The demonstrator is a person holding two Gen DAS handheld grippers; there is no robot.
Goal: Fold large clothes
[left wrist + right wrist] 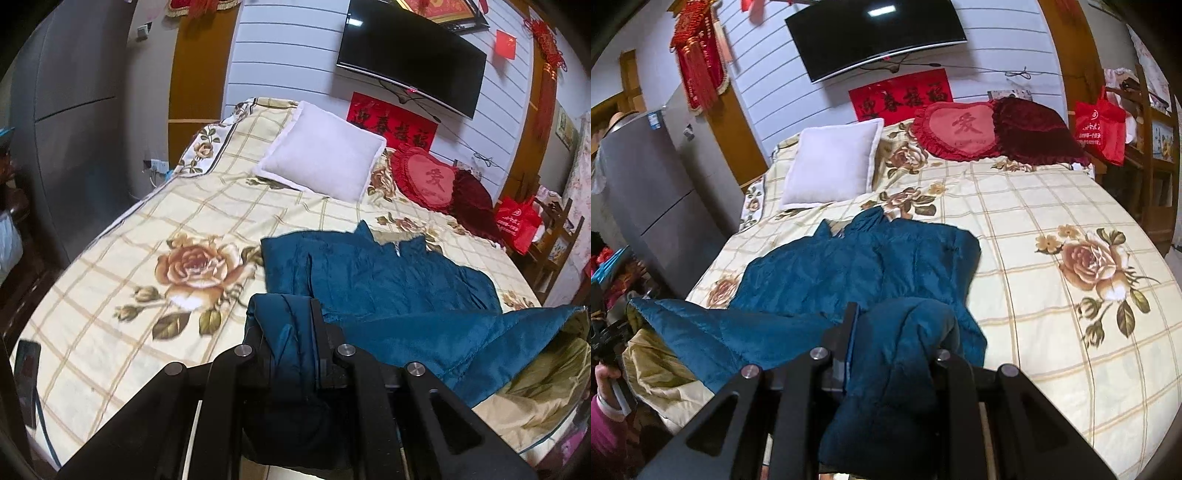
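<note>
The teal padded jacket [376, 273] lies spread across the near half of the bed [147, 229], collar toward the white pillow [321, 162], its upper body flat on the floral cover while its near hem is raised off the mattress; the left gripper [286, 317] has its jaws pinched on a bunched corner of that hem, fabric packed between its 2 fingers and hanging down behind them; the right gripper [897, 325] is likewise clamped on the other hem corner, teal cloth swelling out over its right finger; between the 2 grips the hem hangs in a sagging sheet, its yellowish lining showing on the underside; in the right wrist view a hand [607, 376] in a magenta sleeve shows at the left edge. The step in hand looks like the first lengthwise fold, bringing the bottom of the jacket up over its chest; the next move calls for carrying both corners forward together toward the collar, keeping the hem taut and level so the padding does not bunch, then lowering it onto the shoulders before the jaws let go; the slack in the middle could crease if 1 side leads.
</note>
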